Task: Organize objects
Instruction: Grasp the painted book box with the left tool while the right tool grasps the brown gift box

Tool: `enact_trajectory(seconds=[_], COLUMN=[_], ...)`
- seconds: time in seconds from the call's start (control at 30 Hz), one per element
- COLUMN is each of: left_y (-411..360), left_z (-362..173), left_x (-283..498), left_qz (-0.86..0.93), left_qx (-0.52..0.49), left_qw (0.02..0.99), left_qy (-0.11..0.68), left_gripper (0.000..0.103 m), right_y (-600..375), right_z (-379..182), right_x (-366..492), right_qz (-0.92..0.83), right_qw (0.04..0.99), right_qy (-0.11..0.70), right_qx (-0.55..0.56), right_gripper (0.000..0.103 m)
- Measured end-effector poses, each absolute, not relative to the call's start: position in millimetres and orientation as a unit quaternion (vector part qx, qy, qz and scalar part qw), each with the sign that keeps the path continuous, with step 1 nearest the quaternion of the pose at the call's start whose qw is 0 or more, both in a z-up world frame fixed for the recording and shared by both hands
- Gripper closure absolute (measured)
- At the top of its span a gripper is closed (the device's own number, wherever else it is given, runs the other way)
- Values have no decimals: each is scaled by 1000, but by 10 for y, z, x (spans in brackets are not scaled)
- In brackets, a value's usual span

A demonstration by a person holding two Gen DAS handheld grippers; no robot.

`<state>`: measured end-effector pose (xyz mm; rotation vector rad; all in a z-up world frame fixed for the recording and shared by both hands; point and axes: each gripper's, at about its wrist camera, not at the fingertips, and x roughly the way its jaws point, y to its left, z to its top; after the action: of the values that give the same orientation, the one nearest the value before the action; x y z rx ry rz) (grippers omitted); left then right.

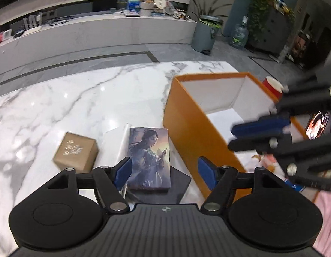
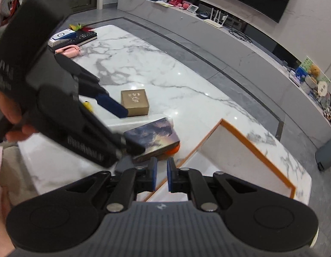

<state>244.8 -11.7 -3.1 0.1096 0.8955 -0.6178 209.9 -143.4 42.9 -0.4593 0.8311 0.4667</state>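
Observation:
A picture box with a painted lady point(image 1: 149, 156) lies on the marble table point(image 1: 79, 98), between the tips of my open left gripper point(image 1: 164, 172), which hovers above it. A small brown box with gold lettering point(image 1: 76, 151) sits to its left. An open orange box with a white inside point(image 1: 208, 115) stands to the right. My right gripper point(image 2: 161, 174) is nearly closed and empty over the orange box's rim point(image 2: 257, 147); it also shows in the left wrist view point(image 1: 259, 132). The right wrist view shows the picture box point(image 2: 153, 139), the brown box point(image 2: 135, 101) and the left gripper point(image 2: 84, 115).
A red cup point(image 1: 272, 85) stands behind the orange box. Books and a pink item point(image 2: 72, 39) lie at the table's far end. A long marble bench point(image 1: 96, 34) with clutter runs behind, with a grey bin point(image 1: 205, 34) and a water bottle point(image 1: 239, 34) on the floor.

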Motion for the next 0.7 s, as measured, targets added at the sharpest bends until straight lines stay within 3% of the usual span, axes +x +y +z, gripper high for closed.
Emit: enact_trajectory(seconds=[0.2,0.27,0.7], left_y=[-198,-195,-250], left_z=[-240,-258,-348], left_x=[2554,2583,2730], left_qz=[-298,-294,-279], left_qx=[80,85,73], left_qw=[849,853,850], left_qy=[428,422,441], left_gripper=[22,21,24], right_y=[-1499,-1519,-1444], right_z=[359,348,186], right_x=[2386,2435,2631], right_qz=[229,226,230], right_qw=[860,862,856], right_qy=[405,406,408], right_qx=[-208,-204,-219], right_gripper=[90,83,79])
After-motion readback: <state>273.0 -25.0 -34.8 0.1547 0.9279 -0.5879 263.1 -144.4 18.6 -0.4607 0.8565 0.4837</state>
